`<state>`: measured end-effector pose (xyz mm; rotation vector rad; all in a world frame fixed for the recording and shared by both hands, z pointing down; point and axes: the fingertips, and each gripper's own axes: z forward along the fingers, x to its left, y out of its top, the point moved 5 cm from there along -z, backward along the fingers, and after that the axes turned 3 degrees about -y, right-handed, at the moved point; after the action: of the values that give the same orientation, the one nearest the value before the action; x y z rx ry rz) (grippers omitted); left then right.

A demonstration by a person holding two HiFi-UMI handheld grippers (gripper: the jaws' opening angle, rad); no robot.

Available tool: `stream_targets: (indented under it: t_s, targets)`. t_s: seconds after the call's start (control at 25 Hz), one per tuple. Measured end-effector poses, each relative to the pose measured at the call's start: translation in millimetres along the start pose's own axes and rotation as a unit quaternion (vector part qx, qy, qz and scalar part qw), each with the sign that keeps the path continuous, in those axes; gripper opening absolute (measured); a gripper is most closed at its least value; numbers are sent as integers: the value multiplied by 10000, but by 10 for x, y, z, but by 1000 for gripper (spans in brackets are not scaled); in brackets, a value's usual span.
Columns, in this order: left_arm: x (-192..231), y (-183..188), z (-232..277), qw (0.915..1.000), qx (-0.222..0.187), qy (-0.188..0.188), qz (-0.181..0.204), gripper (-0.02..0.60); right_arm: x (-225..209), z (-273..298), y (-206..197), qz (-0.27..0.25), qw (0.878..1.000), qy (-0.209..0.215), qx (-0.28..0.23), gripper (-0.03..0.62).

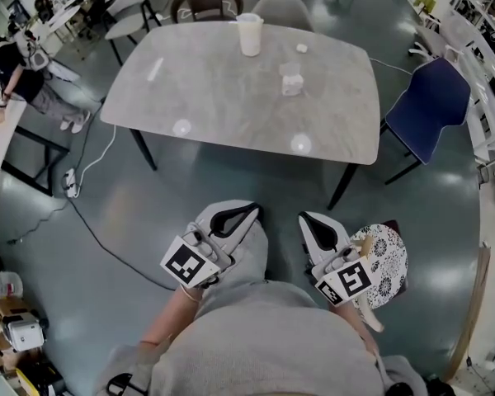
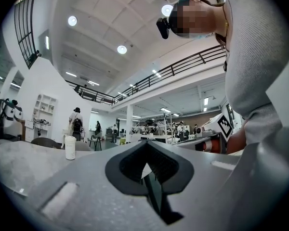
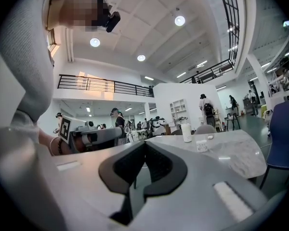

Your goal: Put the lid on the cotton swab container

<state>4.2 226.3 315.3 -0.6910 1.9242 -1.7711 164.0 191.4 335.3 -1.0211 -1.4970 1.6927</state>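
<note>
Left gripper (image 1: 244, 214): held low against the person's waist, forearm tucked in, nose pointing forward at the counter (image 1: 198, 97); well short of its near edge.
Left fingers (image 2: 130, 165): pressed together, nothing between them.
Right gripper (image 1: 310, 220): level with the left and just beside it, same forward pointing, above a patterned stool (image 1: 388, 258).
Right fingers (image 3: 161, 165): closed tight, empty.
Cotton swab container (image 1: 290, 79): small clear box standing right of centre on the counter, well apart from both grippers; also seen from the right gripper view (image 3: 201, 147).
Small white piece (image 1: 302, 48): lies just beyond the container; too small to tell whether it is the lid.
Tall white cup (image 1: 249, 34): upright near the far edge.
Blue chair (image 1: 433, 106): beside the counter's right end.
</note>
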Motion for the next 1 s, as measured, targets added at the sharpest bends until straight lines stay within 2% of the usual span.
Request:
stream_targets:
  t_s: [0.24, 0.48, 0.68, 1.0]
  targets:
    - [424, -64, 307, 9999, -76, -82, 56, -3, -387, 291, 22, -51, 9998, -182, -16, 0]
    - [1023, -84, 701, 9996, -105, -209, 134, -3, -869, 766, 115, -74, 9990, -411, -133, 0]
    - [1572, -95, 1043, 9993, -76, -332, 131, -4, -1202, 1312, 151, -26, 9994, -353, -57, 0]
    - [2254, -107, 1503, 9986, -10, -524, 108, -3, -1684, 1933, 321, -63, 9987, -484, -113, 0]
